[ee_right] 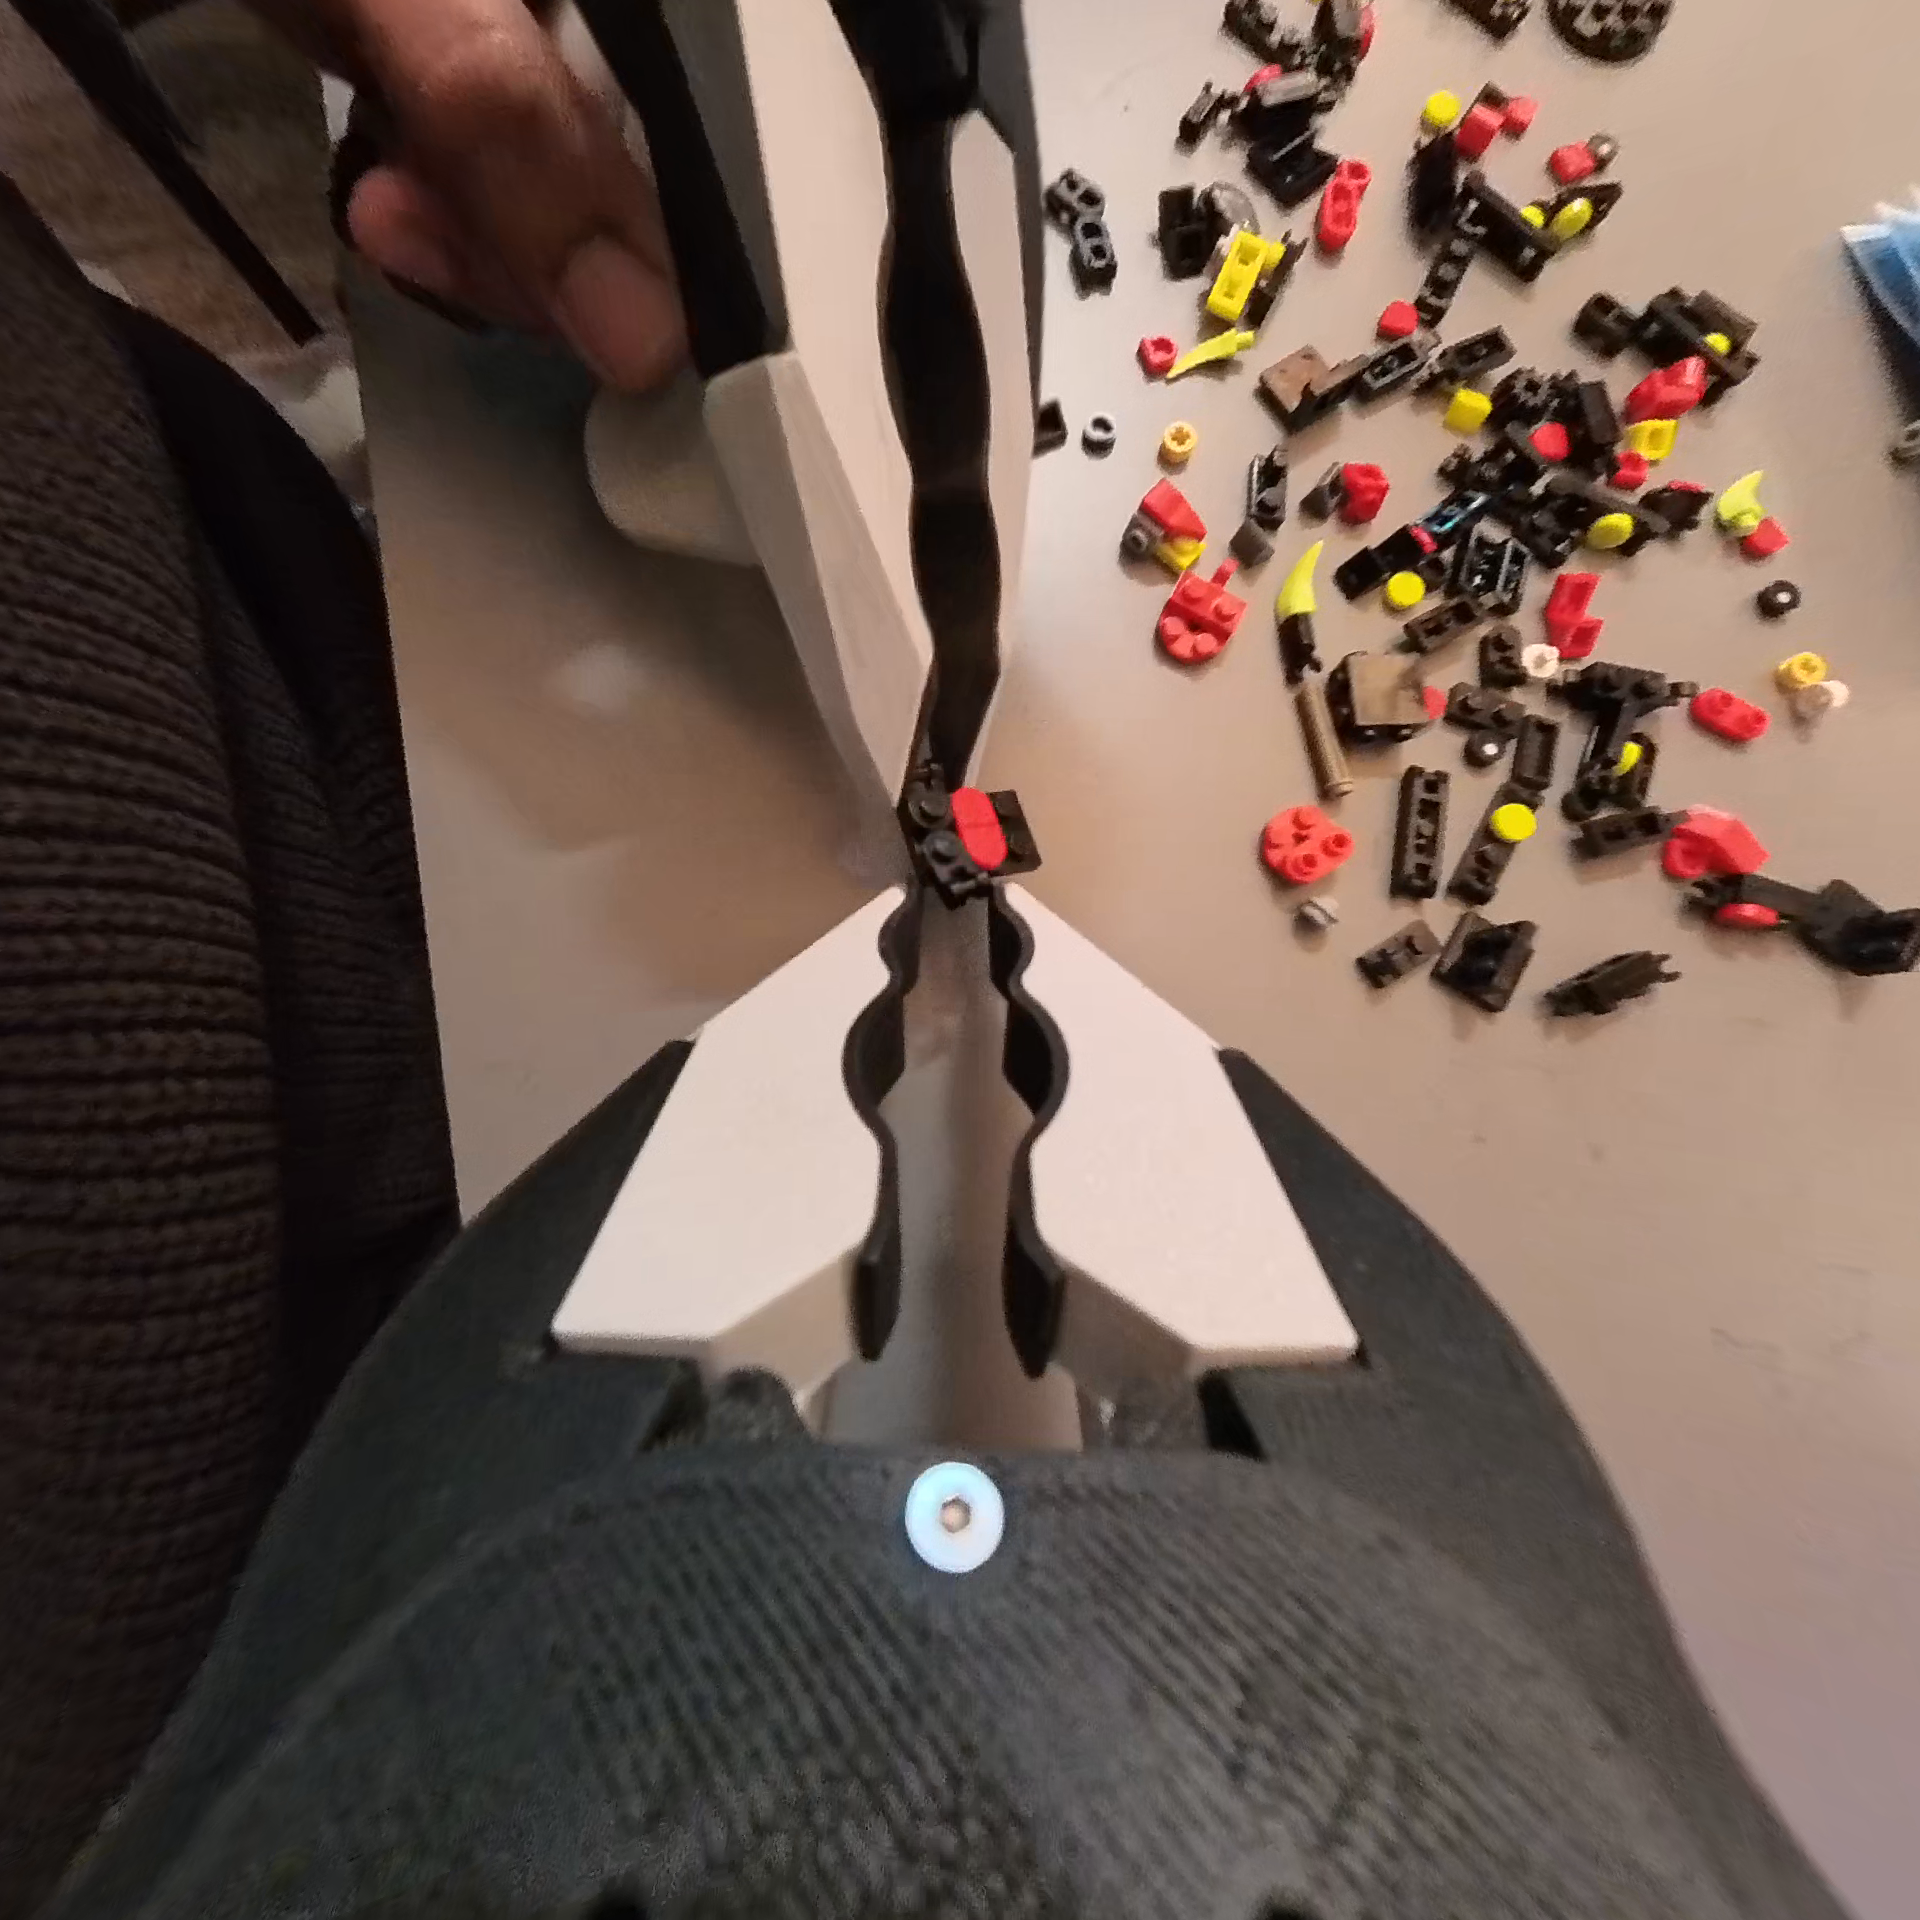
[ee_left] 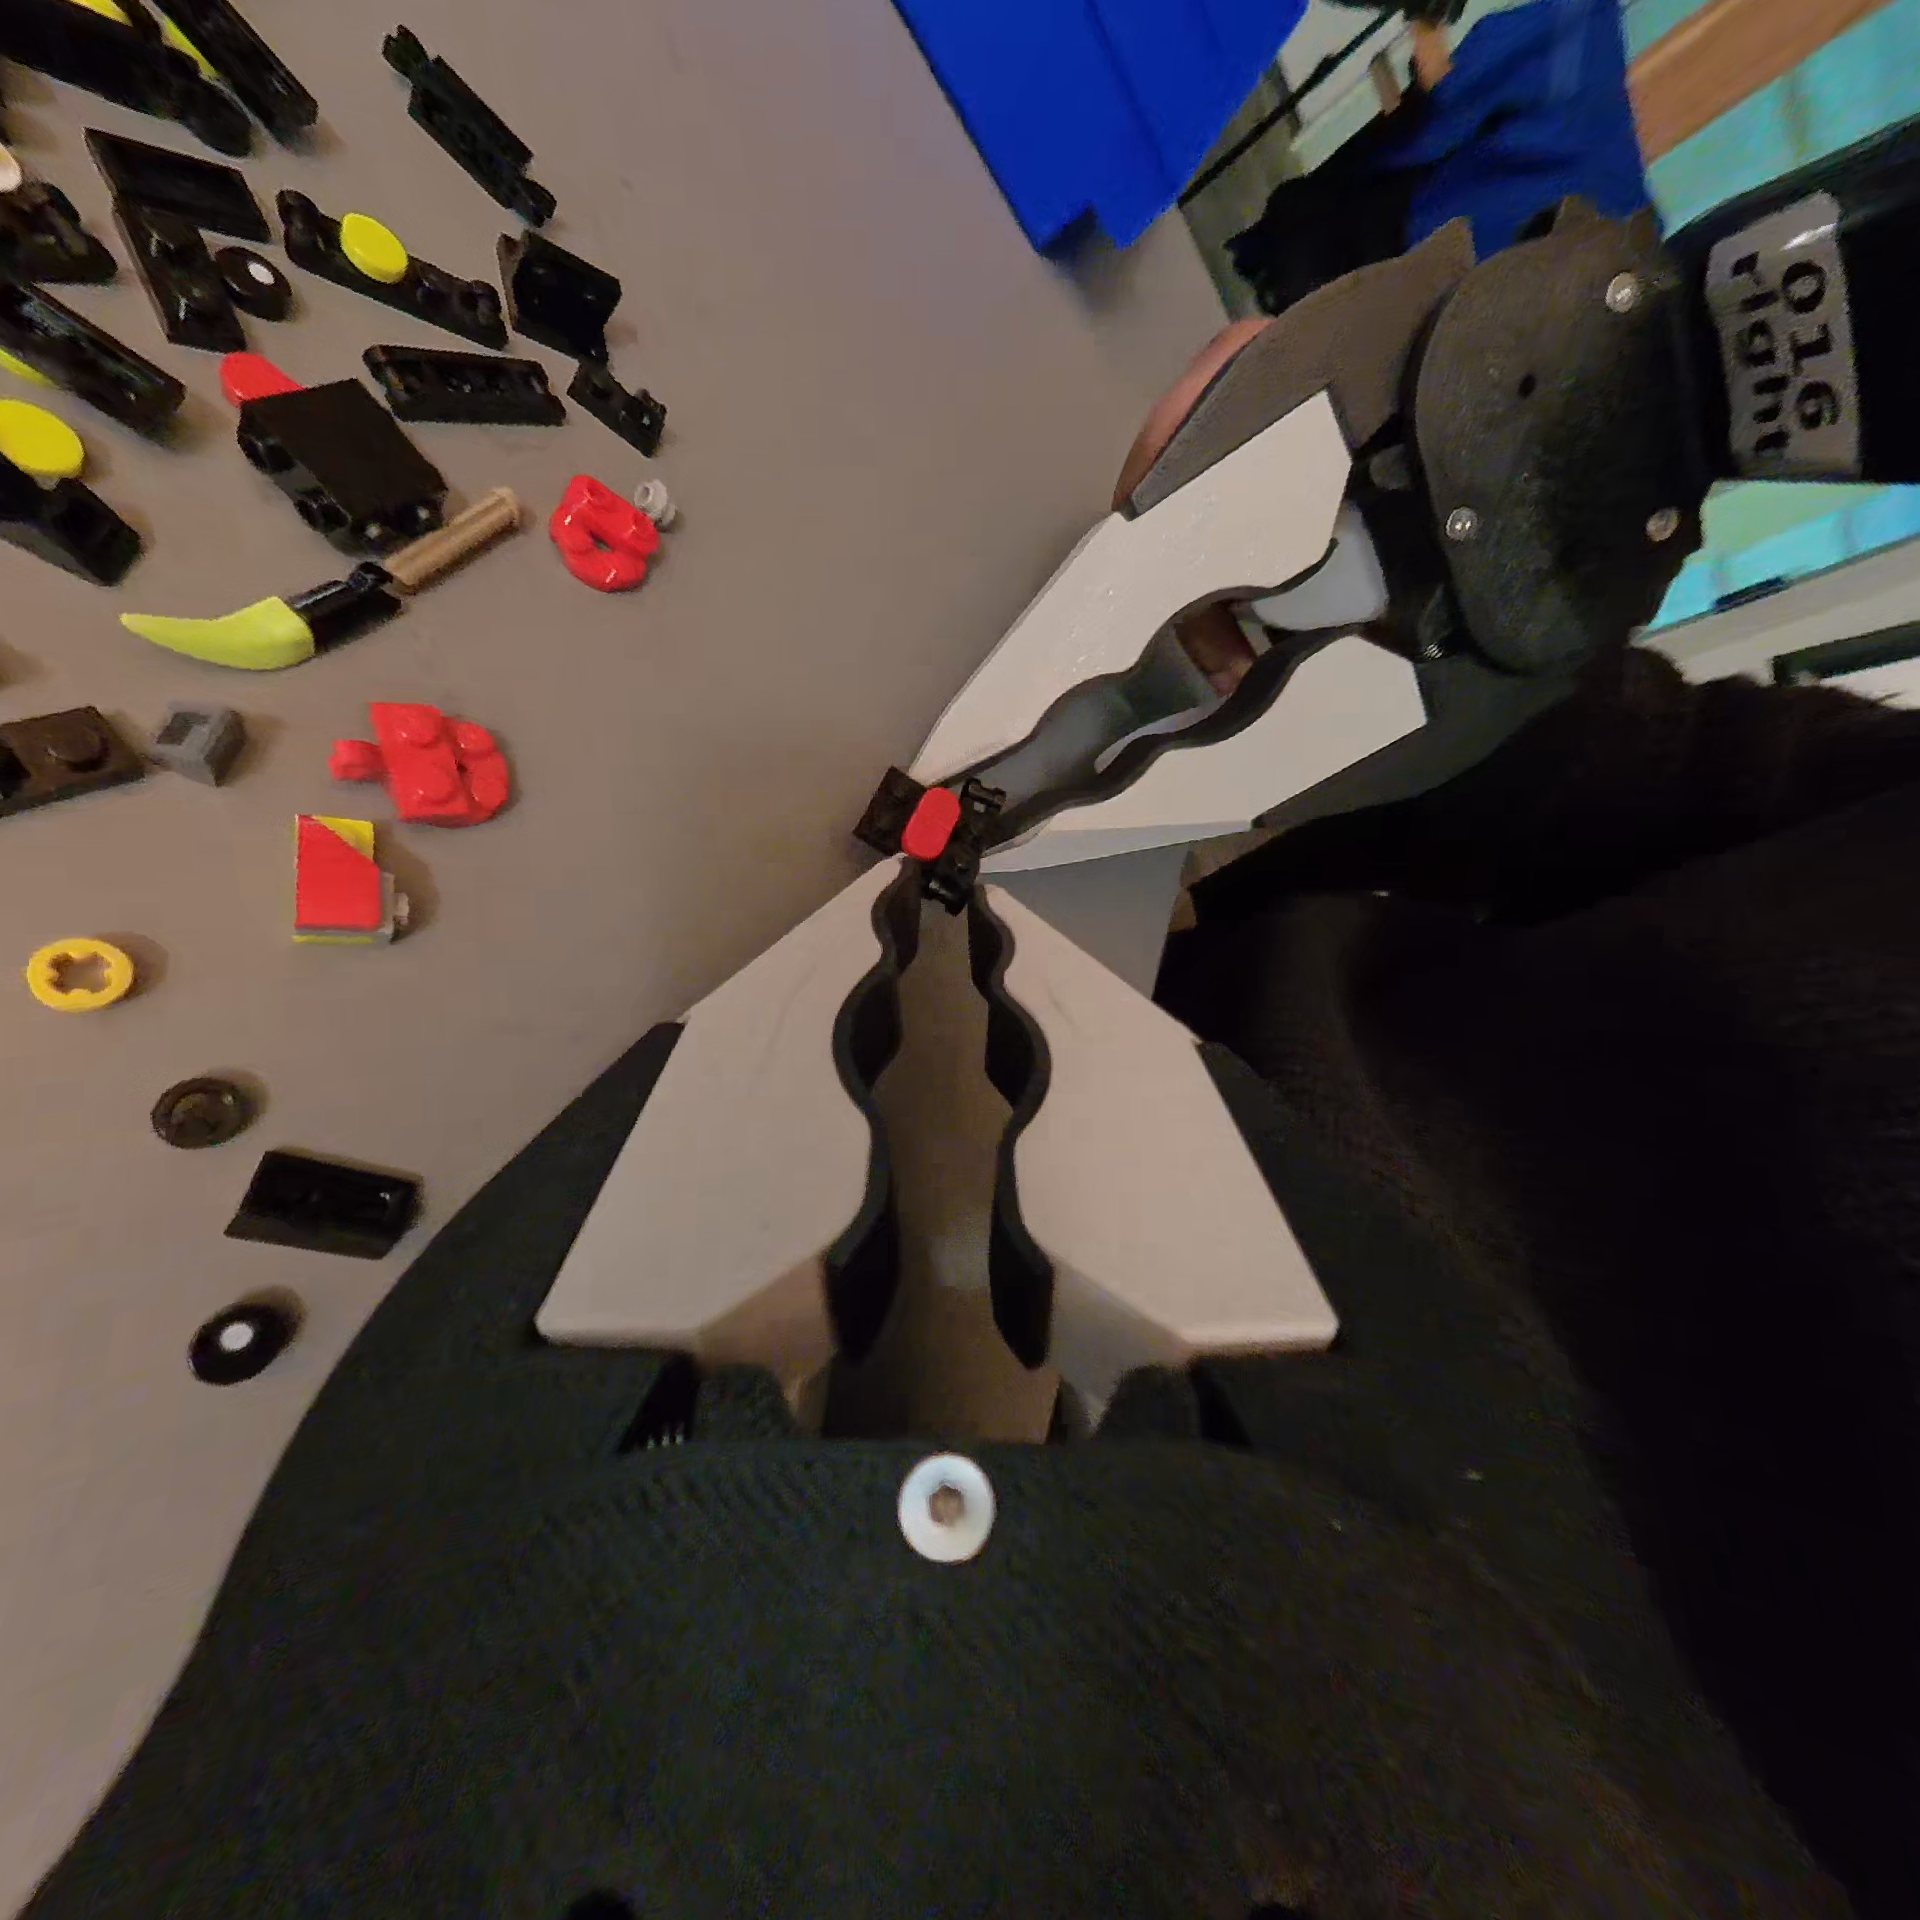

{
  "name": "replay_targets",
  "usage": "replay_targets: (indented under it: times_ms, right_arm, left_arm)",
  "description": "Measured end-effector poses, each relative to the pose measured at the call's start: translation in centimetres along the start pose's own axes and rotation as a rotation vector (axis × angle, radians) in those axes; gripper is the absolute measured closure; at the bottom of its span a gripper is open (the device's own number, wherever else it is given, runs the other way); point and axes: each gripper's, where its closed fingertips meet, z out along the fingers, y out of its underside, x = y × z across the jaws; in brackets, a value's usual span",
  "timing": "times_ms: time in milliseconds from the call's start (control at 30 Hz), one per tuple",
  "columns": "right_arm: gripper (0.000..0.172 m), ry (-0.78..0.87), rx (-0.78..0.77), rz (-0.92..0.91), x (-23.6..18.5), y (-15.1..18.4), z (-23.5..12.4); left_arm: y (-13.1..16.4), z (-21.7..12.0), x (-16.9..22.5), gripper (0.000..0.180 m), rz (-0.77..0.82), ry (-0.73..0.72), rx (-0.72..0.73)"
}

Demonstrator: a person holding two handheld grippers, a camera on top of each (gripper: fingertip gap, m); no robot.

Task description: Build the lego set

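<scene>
Left tool (ee_left: pixel 940 883): fingers nearly together, tips pinching the near end of a small black brick piece (ee_left: pixel 951 862).
Right tool (ee_right: pixel 951 899): fingers nearly together, tips pinching the black stud end of the same piece; in the left wrist view it reaches in from the upper right, a hand (ee_left: pixel 1210 649) on its grip.
Brick piece: black plates with a red oval tile (ee_left: pixel 928 823) on top, held between both tool tips above the grey surface (ee_left: pixel 727 675).
Left of the left tool: red round plate (ee_left: pixel 436 764), red-and-yellow slope (ee_left: pixel 338 878), yellow ring (ee_left: pixel 80 974), black tile (ee_left: pixel 324 1203).
Farther left: lime claw (ee_left: pixel 223 636), tan pin (ee_left: pixel 457 538), many black plates.
Right of the right tool: red round plate (ee_right: pixel 1306 844), then a loose scatter of black, red and yellow bricks (ee_right: pixel 1507 499).
Beyond the left tool: blue bin (ee_left: pixel 1091 104).
</scene>
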Motion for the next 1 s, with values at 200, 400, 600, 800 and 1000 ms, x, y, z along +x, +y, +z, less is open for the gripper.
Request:
replay_targets:
  times_ms: [200,400,600,800,1000]
  right_arm:
    - [0.149,-0.015,0.058,0.044,0.1,-0.7,-0.6]
    - [0.157,-0.071,0.121,0.137,0.1,-1.6,-1.1]
    - [0.161,-0.057,0.073,0.104,0.0,-0.9,-0.7]
    - [0.162,-0.036,0.016,0.057,-0.3,-0.3,-0.2]
    - [0.163,-0.034,-0.004,0.057,-0.4,-0.1,-0.1]
  left_arm:
    - [-0.3,-0.3,0.2,0.174,-0.040,0.041,0.022]
    - [-0.6,-0.7,0.3,0.174,-0.059,0.064,0.040]
    - [-0.1,-0.4,0.1,0.174,-0.008,0.017,0.012]
    - [0.5,0.0,-0.4,0.174,0.044,-0.035,-0.025]
    - [0.6,0.0,-0.5,0.174,0.047,-0.041,-0.032]
